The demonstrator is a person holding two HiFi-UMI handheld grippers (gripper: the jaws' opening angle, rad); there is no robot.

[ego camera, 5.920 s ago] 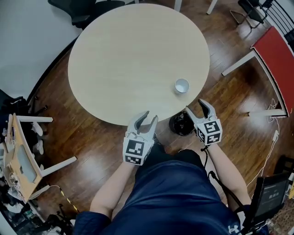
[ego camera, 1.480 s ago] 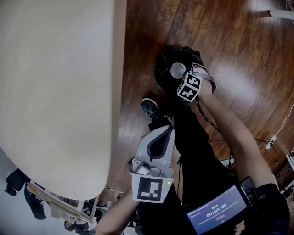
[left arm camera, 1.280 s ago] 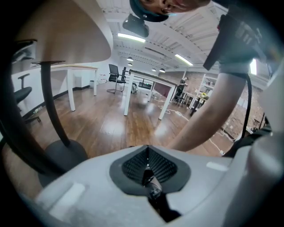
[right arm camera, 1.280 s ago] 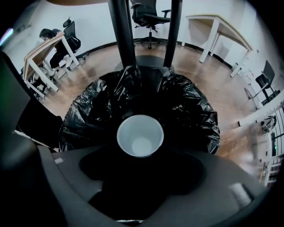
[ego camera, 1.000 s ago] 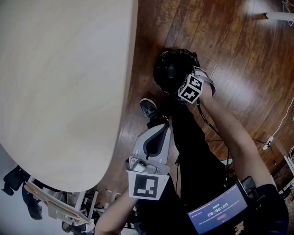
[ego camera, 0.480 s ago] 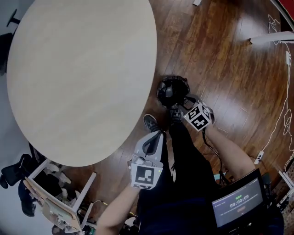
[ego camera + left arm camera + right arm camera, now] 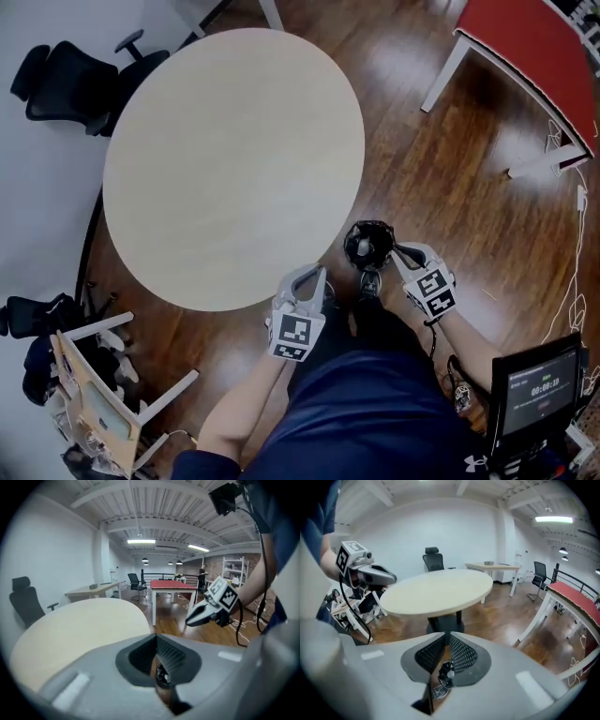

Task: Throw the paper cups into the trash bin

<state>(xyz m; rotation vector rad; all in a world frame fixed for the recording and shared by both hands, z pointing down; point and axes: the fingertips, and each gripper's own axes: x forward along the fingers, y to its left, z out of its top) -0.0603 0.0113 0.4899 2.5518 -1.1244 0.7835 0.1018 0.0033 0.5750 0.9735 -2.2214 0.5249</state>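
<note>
The black-lined trash bin (image 7: 368,246) stands on the wood floor just off the round table's (image 7: 234,169) near edge. A pale shape shows inside it, likely a paper cup, though I cannot make it out clearly. No cup is on the table top. My right gripper (image 7: 400,251) hangs beside the bin's right rim. Its jaws are closing, almost together, with nothing between them (image 7: 446,634). My left gripper (image 7: 310,277) is shut and empty at the table's near edge, left of the bin (image 7: 154,637).
A red table (image 7: 534,56) stands at the far right and a black office chair (image 7: 66,80) at the far left. White chair legs and a cardboard piece (image 7: 84,412) are at lower left. A small screen (image 7: 544,384) sits at lower right. My legs are below the bin.
The right gripper held the cup over the bin and let it drop in. It has since drawn back and closed its jaws. The head view swung back onto the table.
</note>
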